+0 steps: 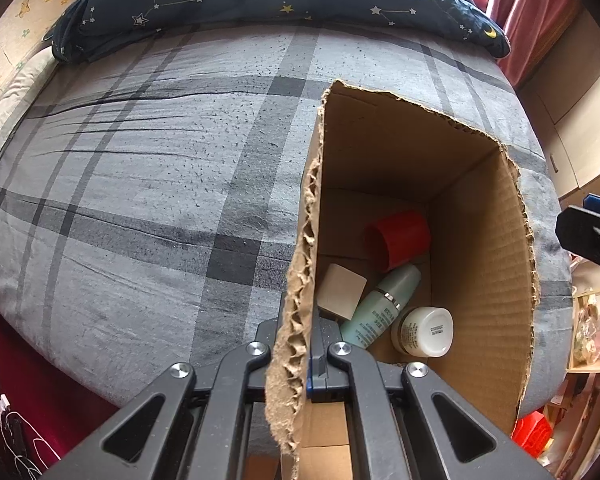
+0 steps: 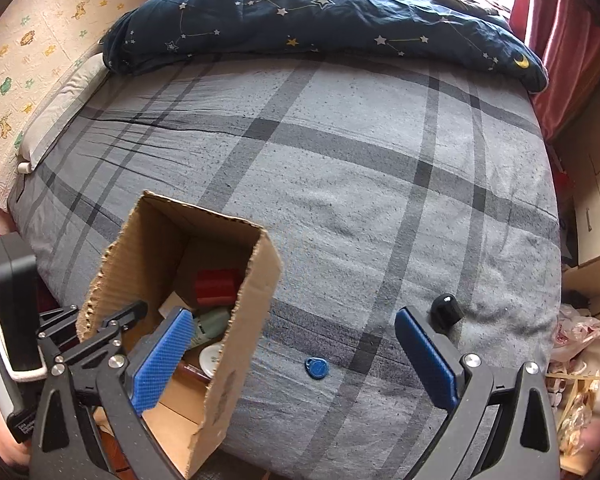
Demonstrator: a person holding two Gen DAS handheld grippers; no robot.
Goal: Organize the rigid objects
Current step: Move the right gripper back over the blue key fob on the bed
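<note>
Most of the sorting looks done: the box on the near edge of the bed already holds a red cup, a block, a green bottle and a white jar. The left hand-held gripper is clenched on the box's torn left wall, steadying it. The right hand-held gripper is released, jaws wide and empty. Left on the bed, right of the box: a blue tag and a black cap.
</note>
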